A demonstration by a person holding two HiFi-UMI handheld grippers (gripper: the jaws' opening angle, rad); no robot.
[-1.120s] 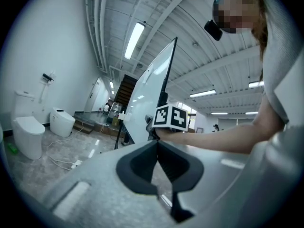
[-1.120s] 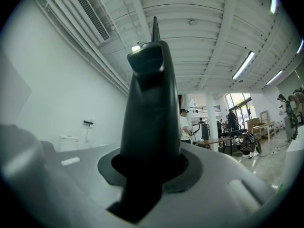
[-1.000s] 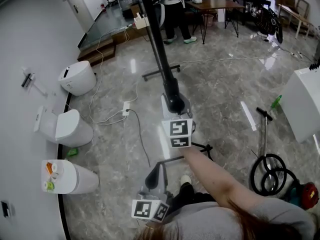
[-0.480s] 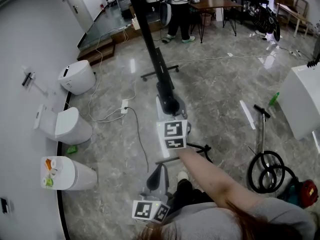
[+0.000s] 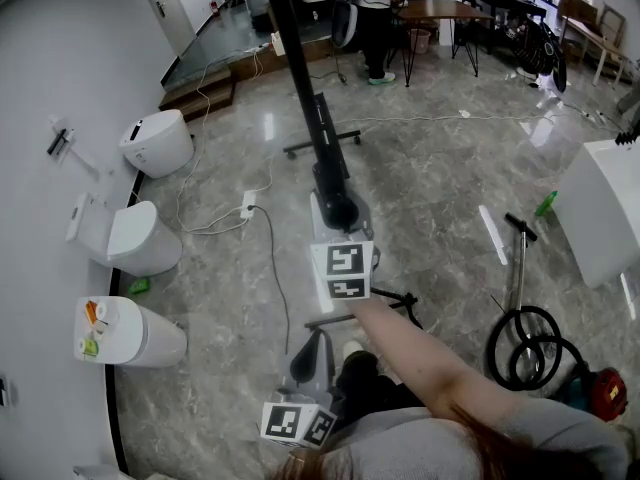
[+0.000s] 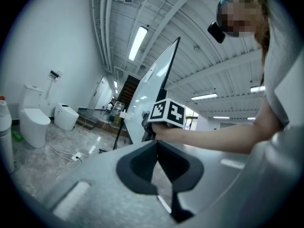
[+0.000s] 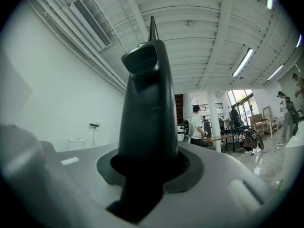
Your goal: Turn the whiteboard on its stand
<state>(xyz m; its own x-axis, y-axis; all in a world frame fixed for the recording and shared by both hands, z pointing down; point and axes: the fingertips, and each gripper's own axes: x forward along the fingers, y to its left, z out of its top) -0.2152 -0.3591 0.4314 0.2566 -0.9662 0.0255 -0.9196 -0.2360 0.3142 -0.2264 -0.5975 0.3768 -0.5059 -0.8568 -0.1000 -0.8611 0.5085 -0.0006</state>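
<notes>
On the whiteboard (image 6: pixel 151 87) edge, right tool (image 5: pixel 341 211) (clamped).

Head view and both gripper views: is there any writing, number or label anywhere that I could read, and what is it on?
None can be read.
The cube on the right gripper and the cube on the left gripper: black-and-white square patterns, not words.
The whiteboard: no writing shows.
The colourful items on the nearest toilet: too small to read.
</notes>
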